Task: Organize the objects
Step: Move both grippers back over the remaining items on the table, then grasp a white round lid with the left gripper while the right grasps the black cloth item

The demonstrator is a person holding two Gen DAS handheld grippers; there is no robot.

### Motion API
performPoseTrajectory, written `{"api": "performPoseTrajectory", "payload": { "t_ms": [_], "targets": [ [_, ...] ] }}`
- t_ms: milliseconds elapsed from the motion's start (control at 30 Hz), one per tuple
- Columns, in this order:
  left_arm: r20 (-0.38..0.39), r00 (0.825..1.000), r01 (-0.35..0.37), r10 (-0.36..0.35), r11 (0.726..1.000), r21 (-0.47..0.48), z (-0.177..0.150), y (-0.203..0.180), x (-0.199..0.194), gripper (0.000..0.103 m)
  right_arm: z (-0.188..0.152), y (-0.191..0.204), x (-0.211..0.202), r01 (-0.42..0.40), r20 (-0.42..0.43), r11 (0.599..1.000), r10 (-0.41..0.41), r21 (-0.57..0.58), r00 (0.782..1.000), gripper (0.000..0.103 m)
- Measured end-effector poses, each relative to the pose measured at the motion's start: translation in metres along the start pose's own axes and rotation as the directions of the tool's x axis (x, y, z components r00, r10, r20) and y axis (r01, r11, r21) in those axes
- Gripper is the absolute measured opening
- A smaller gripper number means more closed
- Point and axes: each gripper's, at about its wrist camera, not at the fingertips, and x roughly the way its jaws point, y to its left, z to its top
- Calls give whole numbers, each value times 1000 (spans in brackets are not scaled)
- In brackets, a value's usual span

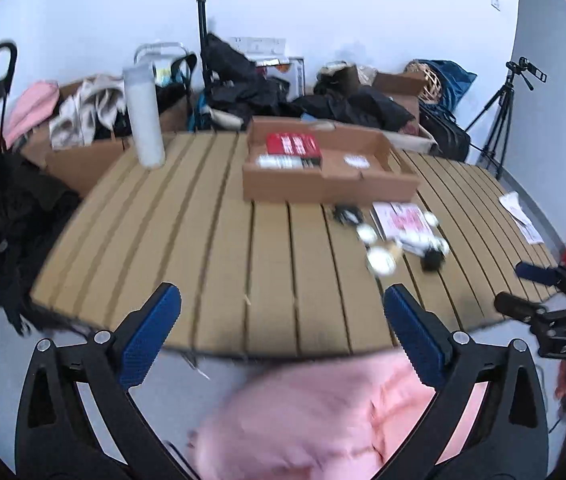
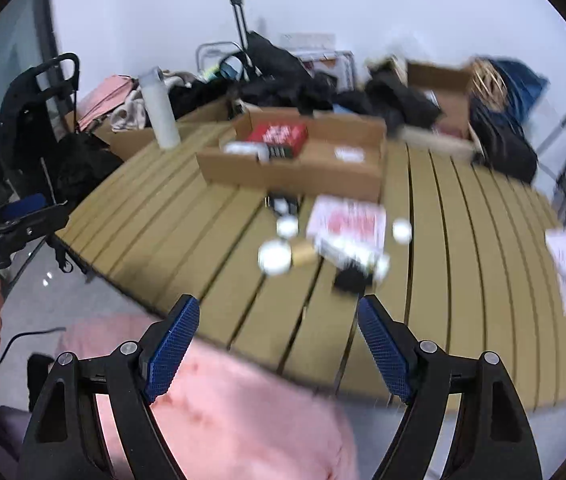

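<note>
The left hand-held gripper is wide open and holds nothing. The right hand-held gripper is likewise wide open and empty. Both hover over the near edge of the desk. A cardboard tray sits at the far middle of the desk and contains a red box. Just in front of the tray lie a pink-printed packet, several white round items and a small black item. A white cylinder stands left of the tray.
</note>
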Motion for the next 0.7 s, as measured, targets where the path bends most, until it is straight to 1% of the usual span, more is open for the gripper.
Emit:
{"api": "performPoseTrajectory", "payload": {
  "t_ms": [67,100,167,200,267,300,367,433,500,533,633,700],
  "targets": [
    [-21,999,45,-45,999,-2,-9,-7,4,101,-21,-1,0,18,-12,999,-18,39,1000,84],
    [-35,997,64,-63,998,23,-13,-15,10,101,-27,-3,-1,26,-1,998,-26,52,1000,84],
    [-46,997,67,-64,996,62,-15,-25,21,101,-32,-9,5,66,-14,994,-65,87,998,84],
    [-44,996,80,-76,994,80,-14,-32,29,101,-32,-13,8,74,-22,993,-73,94,997,84],
    [-49,992,117,-113,989,94,-17,-40,39,101,-29,-23,12,68,-21,990,-66,124,998,78],
    [-65,988,146,-140,984,102,-13,-47,52,101,-29,-28,13,63,-19,988,-61,139,998,75],
    [-90,985,159,-149,981,113,-9,-60,71,100,-29,-34,16,60,-20,986,-58,155,998,70],
    [-112,982,165,-150,976,143,-3,-75,100,99,-25,-38,22,63,-22,986,-60,154,998,66],
    [-137,981,159,-137,973,165,3,-86,125,93,-20,-44,31,64,-25,986,-61,154,998,65],
    [-155,978,167,-140,971,171,6,-91,140,92,-17,-47,37,63,-29,986,-60,155,998,64],
    [-206,966,189,-156,970,151,12,-100,174,86,-7,-56,54,62,-34,986,-57,157,998,62],
    [-226,964,179,-142,971,155,13,-104,188,76,0,-61,65,60,-38,985,-54,159,998,60]
  ]
}}
